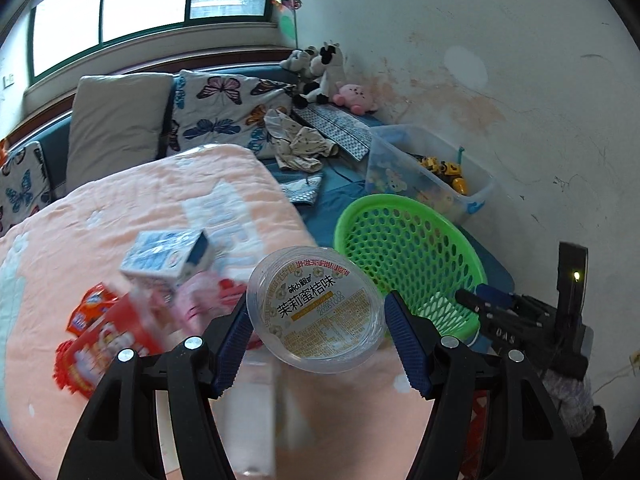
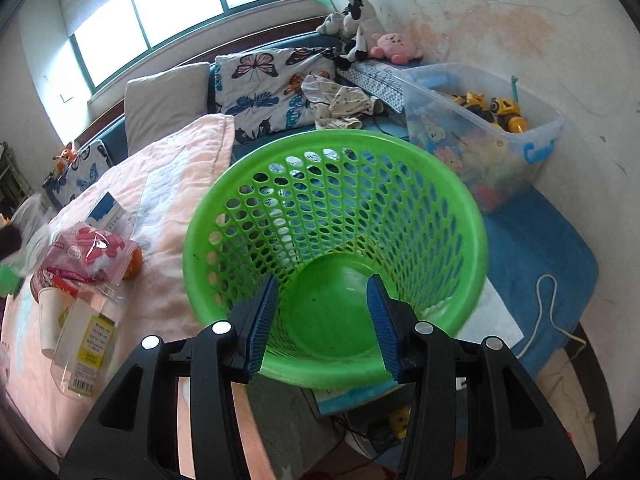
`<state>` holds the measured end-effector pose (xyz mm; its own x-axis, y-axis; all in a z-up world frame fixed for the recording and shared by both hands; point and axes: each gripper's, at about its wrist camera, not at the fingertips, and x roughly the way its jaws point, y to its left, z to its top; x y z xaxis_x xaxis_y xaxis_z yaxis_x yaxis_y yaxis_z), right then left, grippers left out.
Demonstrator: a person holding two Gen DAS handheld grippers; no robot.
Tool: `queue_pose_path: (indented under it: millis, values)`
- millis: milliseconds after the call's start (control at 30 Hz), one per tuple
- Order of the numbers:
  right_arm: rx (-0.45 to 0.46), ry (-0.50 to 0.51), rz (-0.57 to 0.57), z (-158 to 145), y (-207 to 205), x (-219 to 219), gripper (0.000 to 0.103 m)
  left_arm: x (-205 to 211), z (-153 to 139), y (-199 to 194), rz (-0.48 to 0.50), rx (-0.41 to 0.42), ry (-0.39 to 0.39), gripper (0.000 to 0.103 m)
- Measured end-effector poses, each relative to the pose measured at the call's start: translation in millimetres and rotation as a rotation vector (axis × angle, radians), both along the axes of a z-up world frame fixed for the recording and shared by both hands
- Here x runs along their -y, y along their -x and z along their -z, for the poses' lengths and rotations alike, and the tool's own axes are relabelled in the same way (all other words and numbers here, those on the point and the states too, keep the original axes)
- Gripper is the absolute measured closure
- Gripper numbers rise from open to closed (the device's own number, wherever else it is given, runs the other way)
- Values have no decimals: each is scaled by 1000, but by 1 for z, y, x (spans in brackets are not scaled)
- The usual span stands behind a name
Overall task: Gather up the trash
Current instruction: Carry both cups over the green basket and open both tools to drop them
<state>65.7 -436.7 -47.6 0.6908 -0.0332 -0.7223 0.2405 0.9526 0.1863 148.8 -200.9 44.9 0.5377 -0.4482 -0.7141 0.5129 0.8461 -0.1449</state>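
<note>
Left claw (image 1: 316, 320) grips clear cup (image 1: 316, 308), label "茉莉蜜桔味", "20261009".

1. Daylight is admitted through a green-framed window (image 1: 148, 4) set above the bed.
2. The stained, cracked white wall (image 1: 460, 60) is seen at the right.
3. Butterfly-print pillows (image 2: 272, 84) and a plain pillow (image 1: 116, 120) are propped along the headboard.
4. The mattress is covered by a pink blanket (image 1: 132, 208) and a blue sheet (image 2: 532, 248).

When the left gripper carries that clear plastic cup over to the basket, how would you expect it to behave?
The clear plastic cup looks empty and thin-walled, so probably light and easily crushed. Its smooth round side between the left gripper pads may slip or twist. The green basket, perforated and empty, might tip if bumped.
</note>
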Motion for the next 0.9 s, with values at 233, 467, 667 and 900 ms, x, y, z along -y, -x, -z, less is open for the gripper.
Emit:
queue_pose_path:
  millis: [233,467,667,900]
  values:
    - [17,0,11,-4,23,8,50,50,15,-17,59,-42,-11,39]
    - [18,-1,11,-2,39,9,44,86,35,-27,105,-94,-12,39]
    - [13,-3,13,3,47,8,43,103,46,-32,127,-110,-8,34]
    - [7,-10,23,6,53,9,43,101,47,-30,130,-118,9,24]
